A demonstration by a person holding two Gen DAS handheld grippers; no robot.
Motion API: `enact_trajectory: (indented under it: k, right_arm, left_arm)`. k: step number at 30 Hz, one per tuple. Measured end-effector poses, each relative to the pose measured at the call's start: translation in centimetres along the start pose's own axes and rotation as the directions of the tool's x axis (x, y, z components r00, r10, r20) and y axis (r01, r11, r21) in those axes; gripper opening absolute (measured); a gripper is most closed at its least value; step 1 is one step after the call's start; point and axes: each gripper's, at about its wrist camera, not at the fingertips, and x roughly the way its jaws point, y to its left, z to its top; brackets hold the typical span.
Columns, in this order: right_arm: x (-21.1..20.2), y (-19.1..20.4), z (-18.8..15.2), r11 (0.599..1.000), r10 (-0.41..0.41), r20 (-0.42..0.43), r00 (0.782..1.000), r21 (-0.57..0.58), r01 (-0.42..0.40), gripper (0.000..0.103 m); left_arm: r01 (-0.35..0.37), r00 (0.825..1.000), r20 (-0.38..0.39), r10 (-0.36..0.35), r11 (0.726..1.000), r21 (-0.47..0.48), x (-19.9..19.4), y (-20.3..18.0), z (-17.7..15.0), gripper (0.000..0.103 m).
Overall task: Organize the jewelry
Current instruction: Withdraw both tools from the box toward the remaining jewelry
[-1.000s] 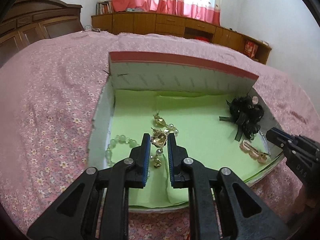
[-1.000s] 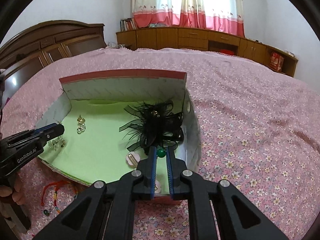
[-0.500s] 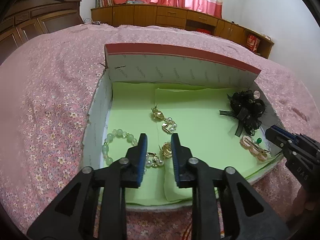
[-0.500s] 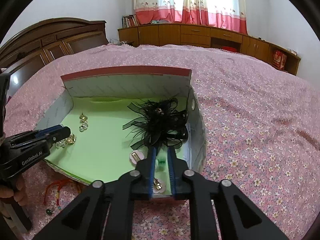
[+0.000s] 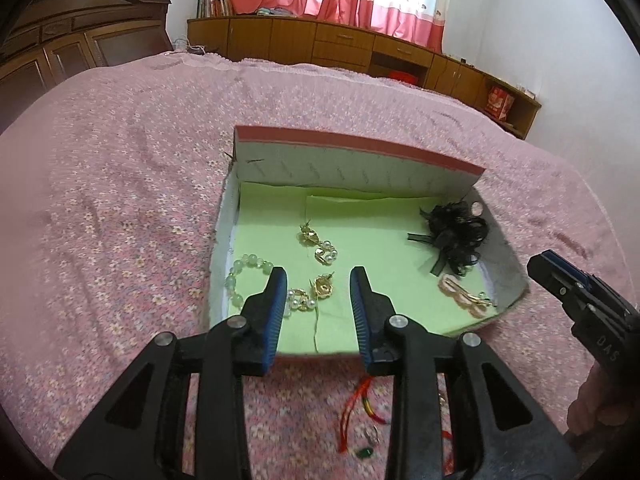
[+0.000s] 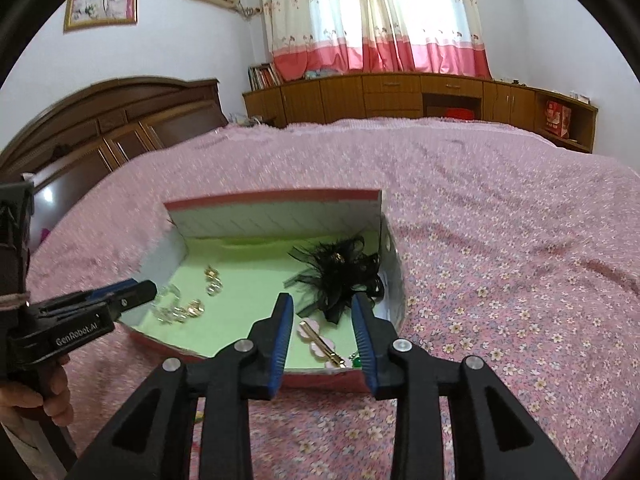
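An open box [image 5: 360, 168] with a green lining lies on the bed. Inside it are a green bead bracelet [image 5: 240, 270], two gold pearl earrings [image 5: 318, 245] [image 5: 314, 294], a black feather hair piece [image 5: 456, 236] and a pink hair clip [image 5: 464, 296]. My left gripper [image 5: 319, 280] is open and empty above the near earring. My right gripper [image 6: 323, 308] is open and empty above the pink hair clip [image 6: 320, 340] and a small green bead [image 6: 356, 360]. A red cord bracelet [image 5: 356, 408] lies on the bed in front of the box.
The pink flowered bedspread [image 5: 120, 200] spreads all around the box. A dark wooden headboard [image 6: 108, 120] stands at the left. Low wooden cabinets [image 5: 360, 48] and red-white curtains line the far wall.
Both grippers let go of their jewelry, opened wide and drew back and up from the box. The gold earring and the green bead now lie in the box.
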Motion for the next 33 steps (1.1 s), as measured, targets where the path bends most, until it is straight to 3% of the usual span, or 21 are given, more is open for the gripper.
enact_trajectory:
  k: [15,33]
  right_arm:
    - [-6.3,0.9,-1.0,0.996,0.077,0.074,0.994,0.036,-0.08,0.038]
    - [-4.9,-0.2,-4.9,0.995,0.068,-0.061,0.996,0.073,-0.063,0.038]
  left_arm:
    - [0.052,0.999,-0.008,-0.052,0.999,0.004,-4.7,-0.7,-1.9,0.026]
    - [0.11,0.978,-0.181,-0.108,0.994,0.006,0.4,-1.6,-5.3,0.026]
